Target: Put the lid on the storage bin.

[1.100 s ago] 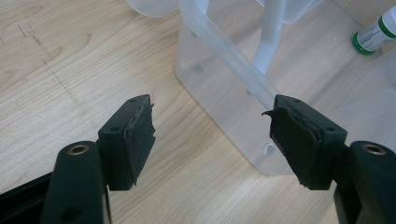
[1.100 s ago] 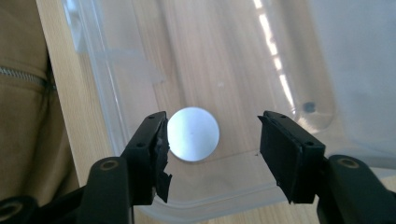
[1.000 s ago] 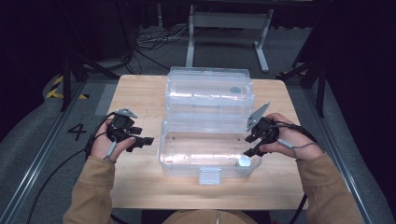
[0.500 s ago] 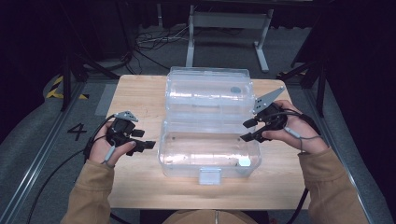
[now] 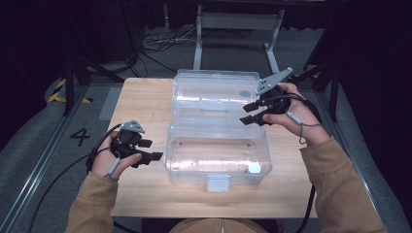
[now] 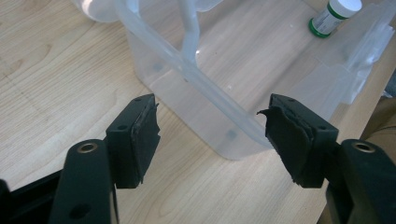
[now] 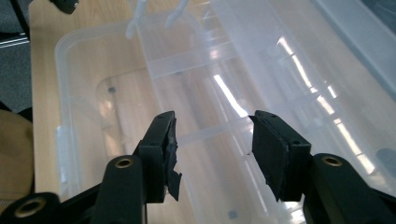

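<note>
Open clear box fills mid-table (side strips free).

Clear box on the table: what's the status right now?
Both grippers, left and right, empty, fingers just closing slightly. Clear box lies open, small bottle inside. Nothing in the way.

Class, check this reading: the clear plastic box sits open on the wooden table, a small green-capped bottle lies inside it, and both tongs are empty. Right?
One slip: the bottle has a white cap; only its neck band and base are green, as the left gripper view shows. The rest stands: clear plastic box open, left tongs and right tongs empty.
</note>
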`<state>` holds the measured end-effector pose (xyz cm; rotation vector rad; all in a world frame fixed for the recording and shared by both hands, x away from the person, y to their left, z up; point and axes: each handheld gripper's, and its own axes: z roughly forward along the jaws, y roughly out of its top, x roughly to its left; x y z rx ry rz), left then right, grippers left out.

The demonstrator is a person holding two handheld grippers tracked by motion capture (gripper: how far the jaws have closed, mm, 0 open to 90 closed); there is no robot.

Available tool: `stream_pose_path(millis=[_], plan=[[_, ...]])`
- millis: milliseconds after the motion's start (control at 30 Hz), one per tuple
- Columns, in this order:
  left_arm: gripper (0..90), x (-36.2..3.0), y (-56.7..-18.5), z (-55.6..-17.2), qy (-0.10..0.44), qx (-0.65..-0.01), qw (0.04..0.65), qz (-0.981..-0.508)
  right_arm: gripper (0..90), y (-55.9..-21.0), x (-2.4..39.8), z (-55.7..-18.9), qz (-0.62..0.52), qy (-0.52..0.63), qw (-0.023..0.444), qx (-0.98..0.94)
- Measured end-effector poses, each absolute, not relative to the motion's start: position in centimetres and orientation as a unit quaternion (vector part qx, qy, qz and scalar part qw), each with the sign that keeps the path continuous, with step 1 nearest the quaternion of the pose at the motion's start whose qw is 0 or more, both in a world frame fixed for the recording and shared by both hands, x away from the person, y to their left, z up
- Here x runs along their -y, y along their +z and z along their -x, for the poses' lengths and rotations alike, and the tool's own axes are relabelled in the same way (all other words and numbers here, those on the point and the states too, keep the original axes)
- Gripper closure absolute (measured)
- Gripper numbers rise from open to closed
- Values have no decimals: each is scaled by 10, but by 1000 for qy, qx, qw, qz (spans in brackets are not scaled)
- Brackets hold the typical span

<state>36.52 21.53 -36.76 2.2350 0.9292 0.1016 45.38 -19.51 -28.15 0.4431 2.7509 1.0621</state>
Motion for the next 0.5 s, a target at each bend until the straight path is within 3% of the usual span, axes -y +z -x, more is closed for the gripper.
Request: stream_pose_path(millis=[233, 500], plan=[[366, -210, -367, -365, 33, -347, 360, -865, 565, -283, 186, -480, -157, 356, 87, -917], [360, -203, -366, -367, 19, -330, 348, -877, 605, -290, 176, -501, -150, 351, 64, -922]])
